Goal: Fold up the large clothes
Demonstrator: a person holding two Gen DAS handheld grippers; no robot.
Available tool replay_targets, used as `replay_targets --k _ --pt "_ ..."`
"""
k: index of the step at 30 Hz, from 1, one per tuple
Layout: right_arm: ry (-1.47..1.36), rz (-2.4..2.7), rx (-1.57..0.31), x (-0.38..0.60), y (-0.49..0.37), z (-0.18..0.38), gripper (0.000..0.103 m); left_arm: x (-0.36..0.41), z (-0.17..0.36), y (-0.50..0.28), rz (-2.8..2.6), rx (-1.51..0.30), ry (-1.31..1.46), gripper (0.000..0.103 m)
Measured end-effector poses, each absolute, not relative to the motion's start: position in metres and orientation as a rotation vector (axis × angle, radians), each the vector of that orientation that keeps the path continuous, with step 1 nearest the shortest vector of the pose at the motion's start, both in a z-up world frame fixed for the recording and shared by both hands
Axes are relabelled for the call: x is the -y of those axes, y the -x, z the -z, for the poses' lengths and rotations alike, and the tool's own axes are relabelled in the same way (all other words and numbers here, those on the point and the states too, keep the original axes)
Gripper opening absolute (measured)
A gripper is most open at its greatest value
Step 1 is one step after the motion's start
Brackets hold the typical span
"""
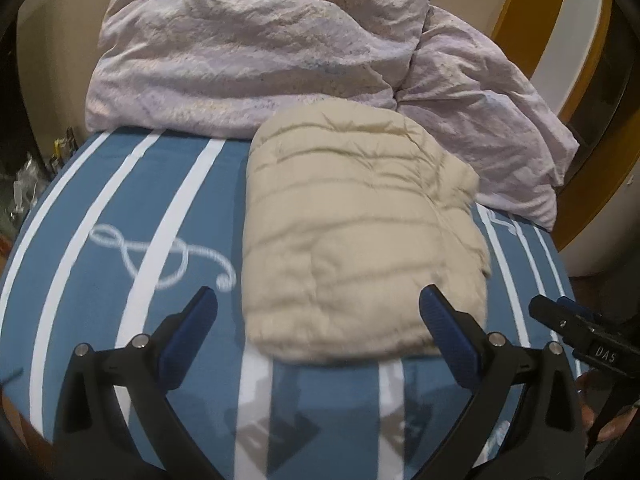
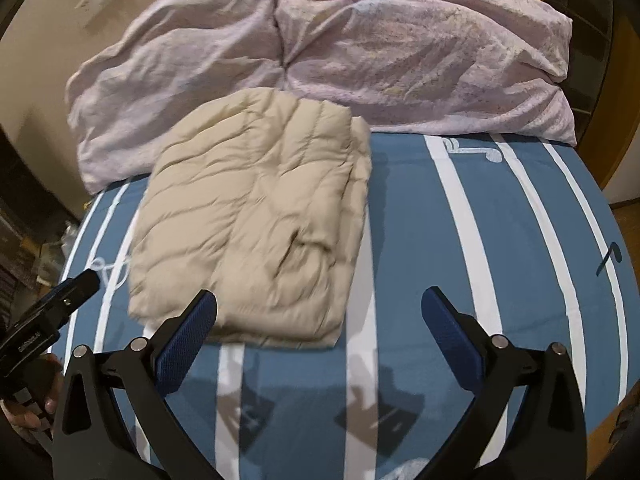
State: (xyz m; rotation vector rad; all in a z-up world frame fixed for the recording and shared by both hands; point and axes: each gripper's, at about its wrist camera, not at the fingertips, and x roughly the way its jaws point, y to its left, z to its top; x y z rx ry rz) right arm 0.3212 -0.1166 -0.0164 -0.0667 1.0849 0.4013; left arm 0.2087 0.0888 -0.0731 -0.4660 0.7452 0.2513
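Blue bedding with white stripes (image 1: 132, 208) covers the bed under both grippers and fills the lower half of each view. Left gripper (image 1: 318, 300) has its jaws spread wide with nothing between the blue pads; its fingertips hang over the near edge of a cream quilted jacket (image 1: 360, 240), the right fingertip (image 1: 434, 300) overlapping the jacket's near right corner in the picture, though whether it touches cannot be told. Right gripper (image 2: 319, 300) is likewise released, jaws at full spread and empty; its left fingertip (image 2: 204, 304) overlaps the jacket's (image 2: 256, 224) near edge, while its right one sits over bare striped sheet. The jacket lies folded into a thick, roughly rectangular bundle on the sheet, at twelve o'clock from the left gripper and at about eleven o'clock from the right one. Each camera catches the other tool: at the left view's four o'clock edge and at the right view's eight o'clock edge, the latter with fingers of a hand (image 2: 28, 408) around its handle. Beyond the jacket, at twelve o'clock in both views, a crumpled pale lilac duvet (image 1: 248, 52) is heaped across the far end of the bed, its near edge touching the jacket's far end. A beige wall (image 2: 52, 32) rises behind it.
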Motion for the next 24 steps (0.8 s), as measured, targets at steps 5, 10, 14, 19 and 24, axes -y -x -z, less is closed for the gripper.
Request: replay_targets --k 5,10,14,19,24 --pt "0.071 -0.444 -1.086 0.12 -0.291 0.012 0.102 -0.073 0.071 -0.178 -0.244 -0.744 0.466 0.1" --pt "0.073 -0.478 -1.098 0.121 -0.265 0.016 0.102 -0.065 0.069 -0.156 -0.226 -0.735 0.451 0.1" --pt "0.07 -0.486 -1.097 0.122 -0.25 0.018 0.102 -0.064 0.071 -0.143 -0.212 -0.735 0.456 0.1" --pt "0.049 -0.486 -1.087 0.124 -0.239 0.018 0.102 -0.058 0.073 -0.132 -0.191 -0.738 0.447 0.1" --pt "0.039 -0.488 -1.072 0.125 -0.228 0.017 0.102 -0.054 0.075 -0.125 -0.177 -0.742 0.443 0.1"
